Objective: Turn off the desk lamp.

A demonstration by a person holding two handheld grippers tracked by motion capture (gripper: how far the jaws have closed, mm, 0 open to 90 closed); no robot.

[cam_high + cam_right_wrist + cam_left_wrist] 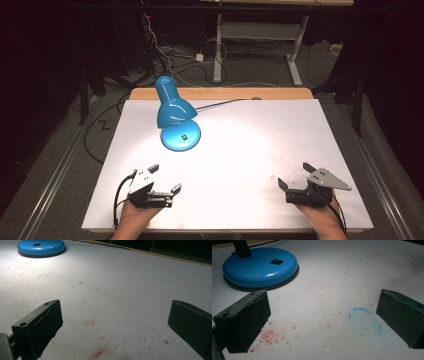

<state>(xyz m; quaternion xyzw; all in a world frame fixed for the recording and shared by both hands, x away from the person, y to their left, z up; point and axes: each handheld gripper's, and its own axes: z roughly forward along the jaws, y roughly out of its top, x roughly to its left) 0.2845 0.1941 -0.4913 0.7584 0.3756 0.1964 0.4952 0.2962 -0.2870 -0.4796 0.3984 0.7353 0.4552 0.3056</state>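
Lamp (176, 112) far beyond both gaping, empty claws.

Count, table top: desk lamp (174, 112) x1, blue, with one round base (259, 266) carrying one black switch (276, 261); one cable (220, 104) runs from it toward the far edge
Grippers x2: left gripper (165, 177), right gripper (294, 175), two black jaws each, spread apart
Hands x2, one behind each gripper
White sheet (260, 150) x1, on one wooden table (225, 93)
Blue ring mark (364, 321) x1; red specks too many to count
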